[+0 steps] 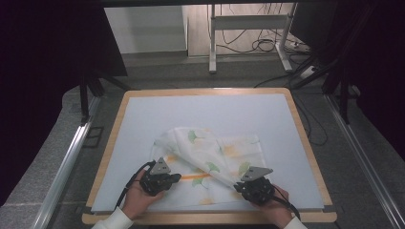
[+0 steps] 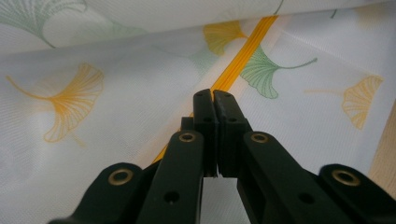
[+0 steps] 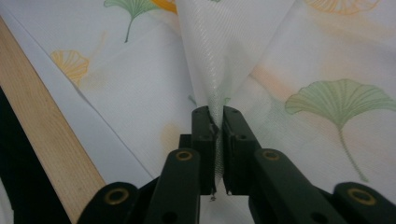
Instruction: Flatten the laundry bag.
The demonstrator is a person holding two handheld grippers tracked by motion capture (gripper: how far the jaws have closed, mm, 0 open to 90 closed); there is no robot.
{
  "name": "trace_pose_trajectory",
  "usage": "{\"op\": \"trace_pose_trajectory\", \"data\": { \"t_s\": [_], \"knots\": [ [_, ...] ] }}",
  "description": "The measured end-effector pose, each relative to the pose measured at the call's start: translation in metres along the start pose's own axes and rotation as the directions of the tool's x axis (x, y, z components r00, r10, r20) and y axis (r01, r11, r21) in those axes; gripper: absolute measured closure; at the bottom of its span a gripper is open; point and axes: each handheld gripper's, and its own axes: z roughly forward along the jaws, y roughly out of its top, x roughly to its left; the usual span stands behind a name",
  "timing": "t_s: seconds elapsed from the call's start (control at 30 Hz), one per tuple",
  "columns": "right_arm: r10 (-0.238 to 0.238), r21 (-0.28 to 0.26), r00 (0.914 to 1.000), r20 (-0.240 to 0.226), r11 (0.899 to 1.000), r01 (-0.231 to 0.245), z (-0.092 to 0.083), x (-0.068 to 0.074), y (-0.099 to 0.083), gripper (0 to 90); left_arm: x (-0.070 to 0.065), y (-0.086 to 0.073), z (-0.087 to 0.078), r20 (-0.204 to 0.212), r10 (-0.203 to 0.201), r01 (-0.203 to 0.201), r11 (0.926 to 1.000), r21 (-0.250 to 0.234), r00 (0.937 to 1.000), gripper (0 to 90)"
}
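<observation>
At the near left of the desk (image 1: 305, 143), the left gripper (image 1: 168, 177) rests on the cloth (image 1: 210, 157) with its jaws pressed together; in the left gripper view (image 2: 214, 100) the tips meet over the orange stripe (image 2: 243, 60), and whether any fabric is caught between them I cannot tell. The cloth — thin, white, printed with ginkgo leaves — lies rumpled over the near middle of the desk's pale mat (image 1: 205, 114), one flap folded diagonally across it and its front hem close to the near edge.

Toward the near right, the right gripper (image 1: 246, 187) pinches a peak of the cloth, the weave pulled taut up out of the jaws in its own view (image 3: 215, 114).

The risk, as I judge it, is uneven tension: the right bite looks narrow, so a sharp pull could slip the fabric free. If the left holds nothing, lifting would drag one side only and bunch the cloth toward the near edge — or off it.
</observation>
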Motion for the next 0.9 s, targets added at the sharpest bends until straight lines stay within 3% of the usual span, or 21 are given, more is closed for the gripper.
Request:
{"op": "trace_pose_trajectory", "data": {
  "t_s": [0.2,0.43,0.9],
  "knots": [
    [-0.017,-0.017,0.9998,0.014,1.000,0.017,-0.003,-0.002,0.002,87.8,0.000,0.000,0.000,-0.001,0.001,-0.001,1.0000,-0.003,1.0000,88.7],
    [-0.042,-0.076,0.9990,0.013,0.996,0.043,-0.014,-0.008,0.017,88.0,0.001,0.000,0.002,0.006,0.008,-0.008,0.9999,0.007,1.0000,88.9],
    [-0.017,-0.124,0.9992,0.036,0.992,0.022,-0.021,-0.023,0.032,88.0,0.005,-0.003,0.001,0.000,0.003,-0.003,0.9999,0.016,1.0000,89.0]
  ]
}}
